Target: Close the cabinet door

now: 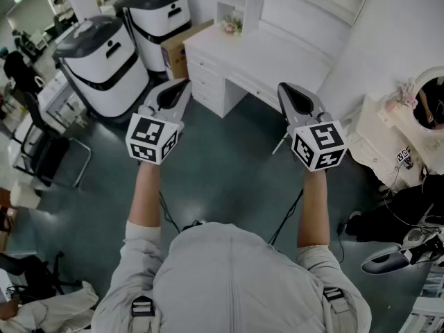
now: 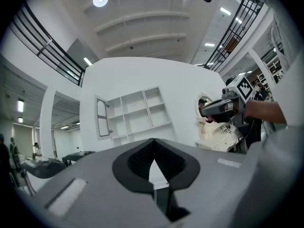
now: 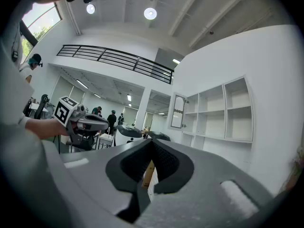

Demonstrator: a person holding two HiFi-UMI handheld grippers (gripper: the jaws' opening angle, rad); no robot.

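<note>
**White cabinet, door swung open, both grippers well short of it**

On the far wall in the left gripper view: white shelf cabinet (image 2: pixel 140 115), compartments exposed. Cabinet door (image 2: pixel 101 117) swung out at the cabinet's left edge, its arched panel facing the room. Well apart from both grippers.

Held level, the left gripper (image 1: pixel 183 83), fingers closed together on nothing. Level too, the right gripper (image 1: pixel 284 87), fingers shut tip to tip, nothing between them. Side by side above the dark teal floor (image 1: pixel 229 165), with a gap between the two.

Ahead of the fingers, a white bench (image 1: pixel 260 61) with drawers, its front edge running diagonally across the head view. At its back, a small bunch of flowers (image 1: pixel 231 25). Open floor between the grippers and that front edge.

Left boundary of the open floor: two white-and-black machines (image 1: pixel 104 64), and a cardboard box (image 1: pixel 182 53) just beside the bench's end. Right boundary: a cream dressing table (image 1: pixel 388 127) with a round mirror (image 1: pixel 433 103). Further out at the left, a black chair (image 1: pixel 48 151).
</note>
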